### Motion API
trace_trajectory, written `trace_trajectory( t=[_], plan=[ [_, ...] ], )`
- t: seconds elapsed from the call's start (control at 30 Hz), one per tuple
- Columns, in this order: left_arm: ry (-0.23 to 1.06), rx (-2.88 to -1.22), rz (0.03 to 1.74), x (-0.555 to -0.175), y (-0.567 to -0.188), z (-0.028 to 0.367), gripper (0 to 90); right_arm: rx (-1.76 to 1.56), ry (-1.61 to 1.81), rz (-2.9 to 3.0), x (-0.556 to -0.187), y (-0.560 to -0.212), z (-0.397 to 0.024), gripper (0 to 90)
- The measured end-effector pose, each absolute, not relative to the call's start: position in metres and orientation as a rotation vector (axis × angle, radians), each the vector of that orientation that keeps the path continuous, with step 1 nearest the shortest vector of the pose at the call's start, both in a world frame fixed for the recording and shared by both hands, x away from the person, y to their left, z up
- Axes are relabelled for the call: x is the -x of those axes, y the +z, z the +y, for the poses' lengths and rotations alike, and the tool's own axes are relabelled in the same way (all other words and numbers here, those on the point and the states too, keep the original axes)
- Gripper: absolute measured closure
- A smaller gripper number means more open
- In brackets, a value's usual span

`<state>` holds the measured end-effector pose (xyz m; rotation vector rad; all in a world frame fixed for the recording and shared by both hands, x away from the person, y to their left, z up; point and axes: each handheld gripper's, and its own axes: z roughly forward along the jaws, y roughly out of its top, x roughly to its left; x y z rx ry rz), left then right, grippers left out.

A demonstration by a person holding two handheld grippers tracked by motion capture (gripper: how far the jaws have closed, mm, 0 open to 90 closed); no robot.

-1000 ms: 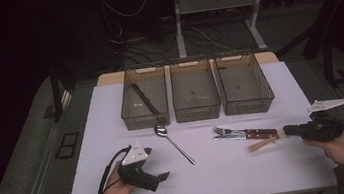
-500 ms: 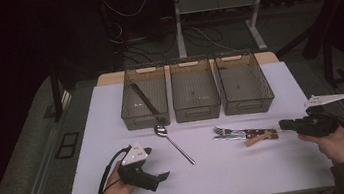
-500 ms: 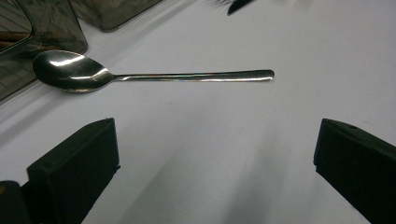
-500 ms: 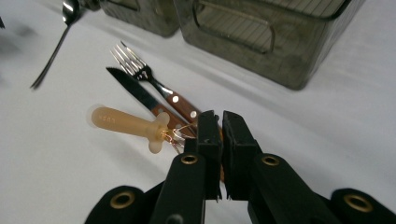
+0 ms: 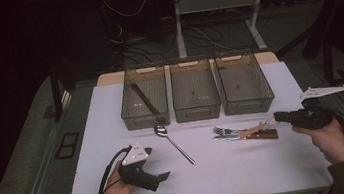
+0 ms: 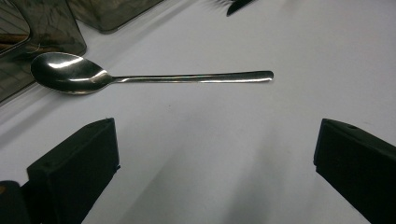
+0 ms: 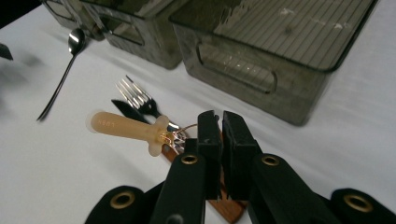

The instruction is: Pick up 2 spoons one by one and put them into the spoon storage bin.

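Jaws of the right gripper clench a whisk (by its wire); left gripper released.

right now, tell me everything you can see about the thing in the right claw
The whisk has a pale, tan, plastic-looking handle with a flared collar, and thin coppery wire loops leave that collar. The right claw is shut on the wire end, and the handle sticks out sideways, roughly level, above the fork and the wooden-handled knife on the white table.

Dim room, brightly lit white table; soft shadows, glare on spoon.
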<state>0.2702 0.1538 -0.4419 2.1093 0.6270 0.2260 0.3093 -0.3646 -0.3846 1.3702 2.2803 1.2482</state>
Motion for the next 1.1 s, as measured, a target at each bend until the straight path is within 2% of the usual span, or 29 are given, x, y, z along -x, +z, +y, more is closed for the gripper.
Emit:
trace_trajectory(
  t=[1.1],
  plan=[
    [0.221, -2.091, 0.618, -0.271, -0.442, 0.154, 0.0, -1.315, 1.334, 2.184, -0.376, -0.336, -0.299, 87.1]
  ],
)
